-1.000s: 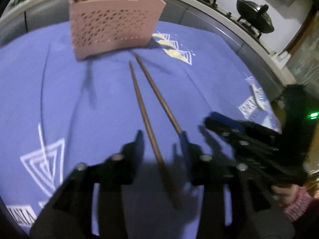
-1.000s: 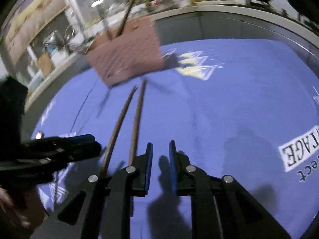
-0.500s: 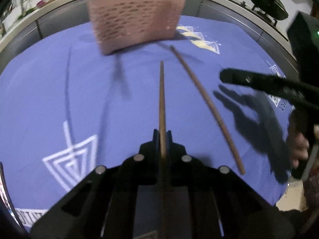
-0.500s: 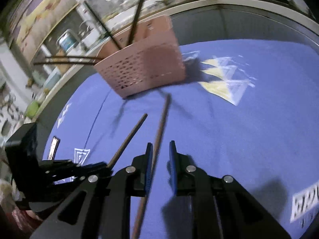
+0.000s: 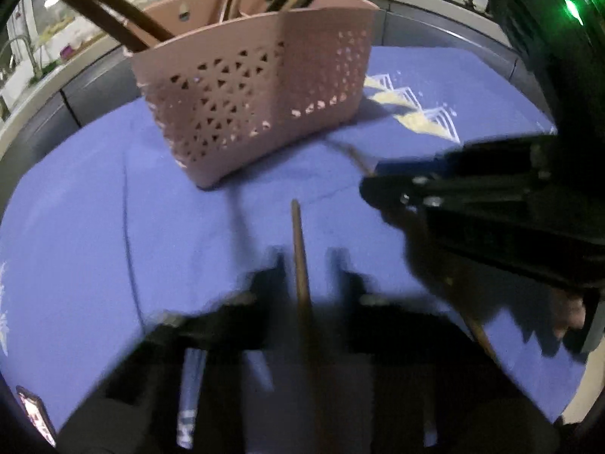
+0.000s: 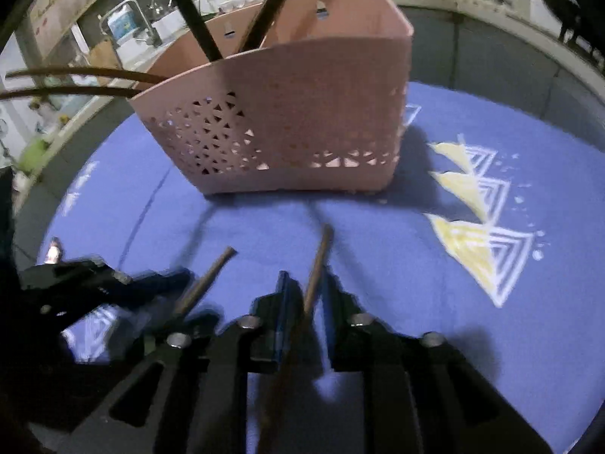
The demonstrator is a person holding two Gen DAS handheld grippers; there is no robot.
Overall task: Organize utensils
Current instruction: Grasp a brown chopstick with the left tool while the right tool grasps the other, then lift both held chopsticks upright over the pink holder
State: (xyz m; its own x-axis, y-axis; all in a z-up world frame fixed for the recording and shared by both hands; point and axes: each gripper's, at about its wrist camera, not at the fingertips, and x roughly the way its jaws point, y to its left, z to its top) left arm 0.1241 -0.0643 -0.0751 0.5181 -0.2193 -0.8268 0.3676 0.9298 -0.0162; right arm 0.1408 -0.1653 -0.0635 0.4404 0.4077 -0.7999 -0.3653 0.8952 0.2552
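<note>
A pink perforated utensil basket (image 5: 257, 102) stands on the blue cloth and also shows in the right wrist view (image 6: 287, 121); several chopsticks lean out of it. My left gripper (image 5: 304, 265) has a brown chopstick (image 5: 299, 249) between its fingers, tip toward the basket; the jaws look blurred and slightly apart. My right gripper (image 6: 306, 287) has another brown chopstick (image 6: 315, 265) between its fingers with small gaps at the sides. The right gripper (image 5: 472, 189) shows at right in the left view, the left gripper (image 6: 106, 280) at left in the right view.
The blue cloth (image 6: 491, 302) with white and yellow triangle prints covers the round table. A grey counter rim (image 5: 435, 22) runs behind the basket. A sink tap and shelves (image 6: 132, 22) lie beyond at left.
Both grippers have moved forward toward the basket, each carrying a chopstick that lay on the cloth a second ago. The basket now looms much larger in both views.
</note>
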